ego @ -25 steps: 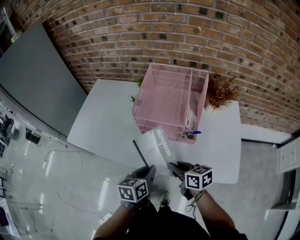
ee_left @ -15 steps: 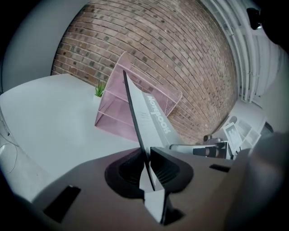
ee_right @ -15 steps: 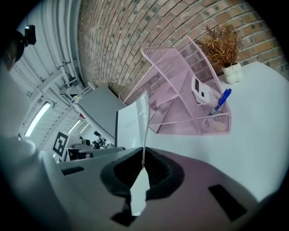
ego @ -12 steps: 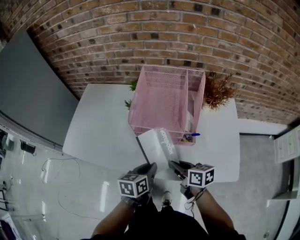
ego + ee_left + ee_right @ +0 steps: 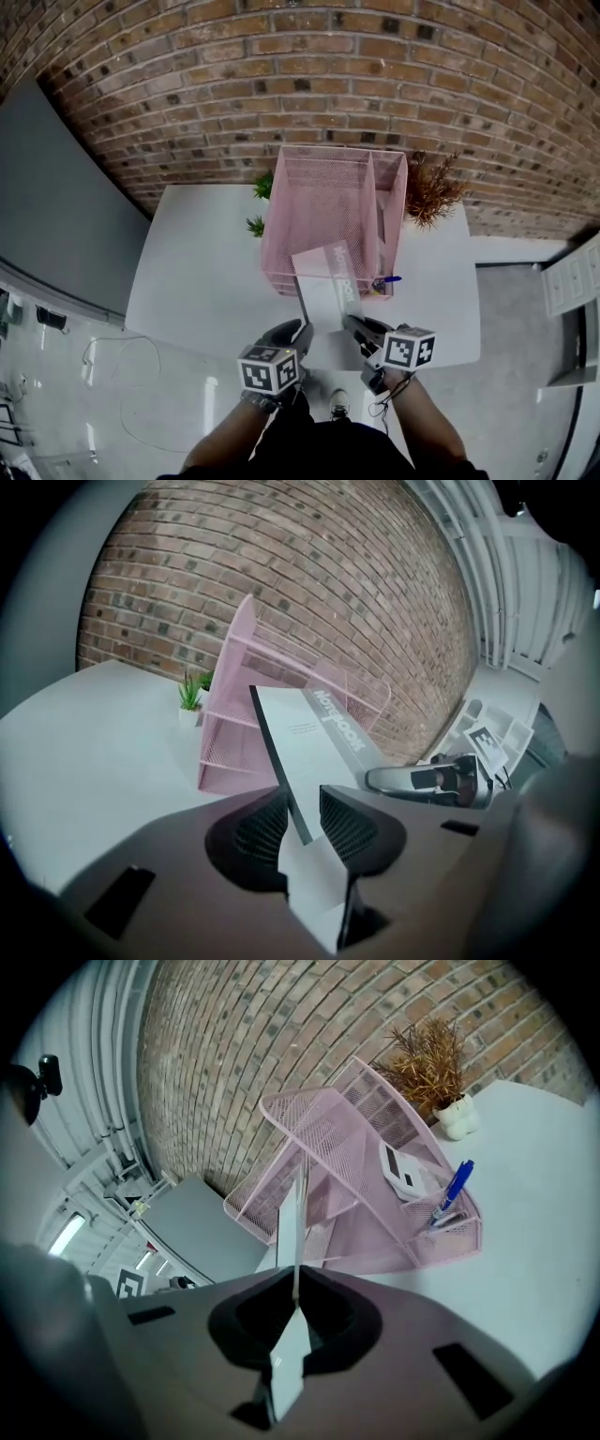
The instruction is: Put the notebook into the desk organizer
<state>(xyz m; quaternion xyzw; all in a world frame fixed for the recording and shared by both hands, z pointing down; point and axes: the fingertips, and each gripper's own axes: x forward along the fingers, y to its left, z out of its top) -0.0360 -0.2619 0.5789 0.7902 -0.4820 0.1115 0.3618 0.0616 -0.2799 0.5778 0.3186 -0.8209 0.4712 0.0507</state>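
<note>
A white notebook [image 5: 328, 281] with a dark spine is held up between both grippers, its far end overlapping the front of the pink mesh desk organizer [image 5: 281, 225]. My left gripper [image 5: 298, 330] is shut on the notebook's near left corner, and my right gripper [image 5: 352, 323] is shut on its near right edge. In the left gripper view the notebook [image 5: 319, 738] rises from the jaws [image 5: 302, 832] toward the organizer [image 5: 225, 724]. In the right gripper view the notebook [image 5: 291, 1213] shows edge-on in the gripper [image 5: 295, 1302], in front of the organizer [image 5: 347, 1129].
The organizer stands on a white table [image 5: 187, 272] against a brick wall. A blue pen [image 5: 386, 278] and a white device [image 5: 403, 1171] sit in its right compartments. A dried plant [image 5: 433, 187] stands to its right, small green plants [image 5: 261, 187] to its left.
Both grippers have carried the notebook forward to the organizer. It now overlaps the organizer's front and stands more squarely to it.
</note>
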